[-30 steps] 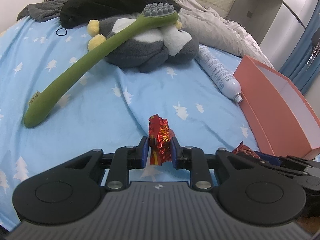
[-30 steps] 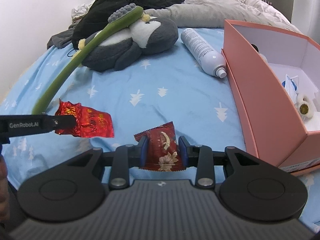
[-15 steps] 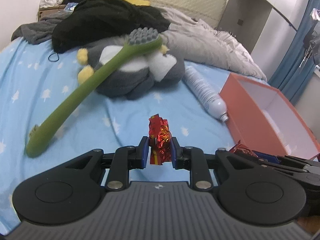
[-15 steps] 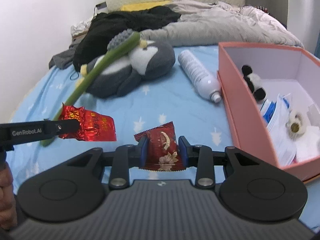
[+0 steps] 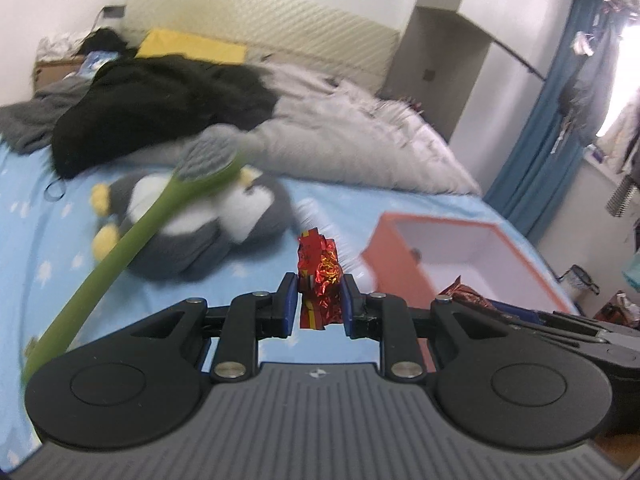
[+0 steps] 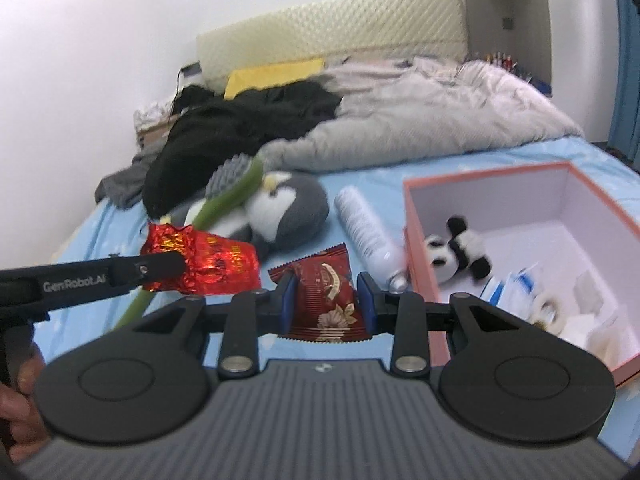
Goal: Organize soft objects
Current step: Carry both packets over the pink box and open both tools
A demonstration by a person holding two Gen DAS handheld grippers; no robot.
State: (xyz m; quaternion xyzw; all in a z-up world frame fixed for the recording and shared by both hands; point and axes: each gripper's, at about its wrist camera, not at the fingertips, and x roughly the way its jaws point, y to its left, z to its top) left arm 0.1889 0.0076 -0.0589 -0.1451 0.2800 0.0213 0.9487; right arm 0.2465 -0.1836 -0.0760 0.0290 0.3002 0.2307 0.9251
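My left gripper (image 5: 320,300) pinches a crinkled red foil packet (image 5: 320,280) and my right gripper (image 6: 326,300) clamps a dark red snack sachet (image 6: 324,300), both held aloft just left of the open pink box (image 6: 420,208), presumably ready to drop them in beside the toy panda (image 6: 452,252).

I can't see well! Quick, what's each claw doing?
Left claw: closed on the shiny red foil packet.
Right claw: closed on the dark red snack packet.

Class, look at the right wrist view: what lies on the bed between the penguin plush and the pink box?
A white spray bottle lies on the blue sheet between the penguin plush and the pink box, shown clearest in the right wrist view.
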